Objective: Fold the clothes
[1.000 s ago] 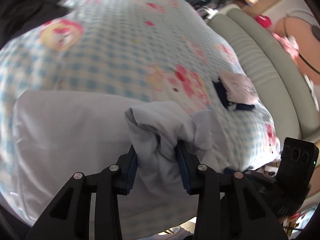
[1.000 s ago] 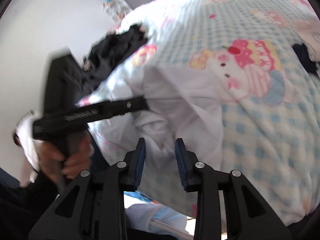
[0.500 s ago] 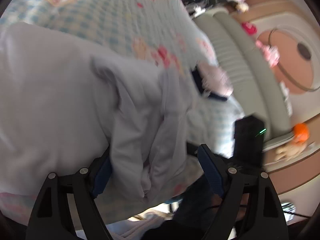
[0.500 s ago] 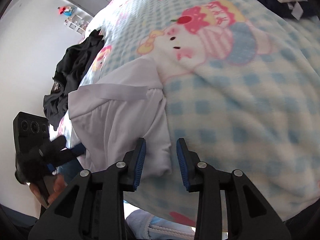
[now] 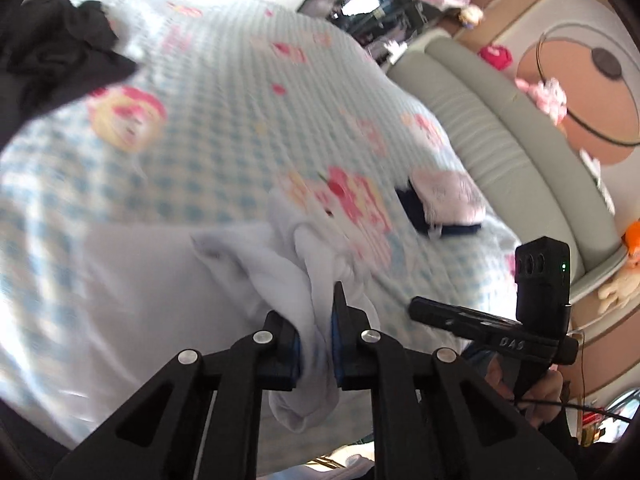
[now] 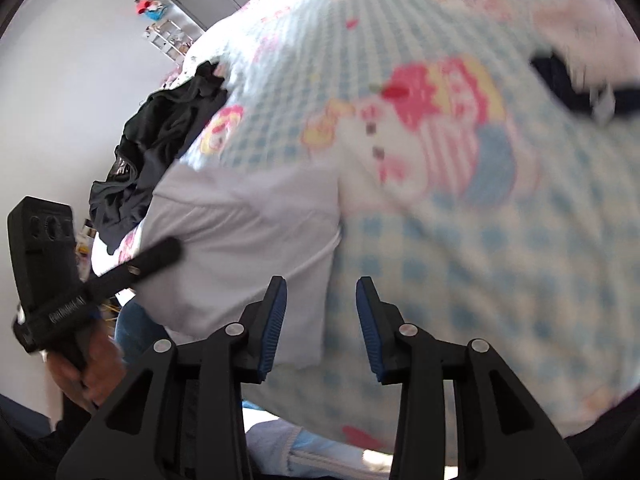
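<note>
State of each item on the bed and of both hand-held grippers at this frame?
White garment: partly flat, one bunched edge pinched.
Left hand-held gripper: closing on that edge.
Right hand-held gripper: opening, over the garment's edge, not pressing.
Black clothes: heaped, unfolded.
Checked blanket: spread out.

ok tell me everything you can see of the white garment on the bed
The white garment is thin, plain, cotton-looking cloth lying mostly flat on the checked cartoon-print blanket. One edge is bunched and creased between the closing jaws of the left hand-held gripper. Its near hem reaches between the opening jaws of the right hand-held gripper, unpinched.
</note>
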Motion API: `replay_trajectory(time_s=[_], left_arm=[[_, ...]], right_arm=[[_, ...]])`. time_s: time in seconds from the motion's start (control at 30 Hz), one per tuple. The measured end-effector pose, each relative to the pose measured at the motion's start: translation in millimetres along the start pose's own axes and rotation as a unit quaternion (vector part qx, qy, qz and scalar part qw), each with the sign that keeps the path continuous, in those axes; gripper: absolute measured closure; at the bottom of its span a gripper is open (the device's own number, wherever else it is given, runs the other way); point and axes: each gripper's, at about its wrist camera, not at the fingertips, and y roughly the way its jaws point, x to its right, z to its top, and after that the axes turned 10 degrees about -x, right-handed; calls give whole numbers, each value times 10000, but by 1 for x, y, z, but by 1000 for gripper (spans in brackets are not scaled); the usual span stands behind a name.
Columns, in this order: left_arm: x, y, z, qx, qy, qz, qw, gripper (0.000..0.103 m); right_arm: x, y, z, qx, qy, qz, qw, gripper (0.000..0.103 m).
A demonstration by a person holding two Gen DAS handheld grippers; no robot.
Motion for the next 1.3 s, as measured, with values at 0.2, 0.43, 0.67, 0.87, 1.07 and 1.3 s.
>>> replay_trajectory(time_s=[0.2, 0.43, 0.67, 0.87, 1.07, 1.3], left_arm=[[-69, -14, -16, -206, -731, 305, 9966, 93], [-106, -41, -26, 44, -1081, -331, 9936, 87], [-63, 16, -24, -401, -617, -466, 9962, 23], [-37, 49, -23, -763, -352, -134, 9964, 49], [-11, 38, -19, -532, 88, 303, 9981, 91], [-23, -26, -15, 186, -86, 282, 9994, 92]], right_arm=[[-19, 8, 8, -33, -142, 179, 9997, 56], [-37, 45, -1, -471, -271, 226, 9983, 56], [-26, 37, -3, -163, 96, 104, 9998, 56], [-17, 29, -4, -60, 203, -193, 9996, 55], [-20, 39, -8, -268, 151, -47, 9995, 55], [-35, 28, -4, -152, -84, -18, 9998, 55]])
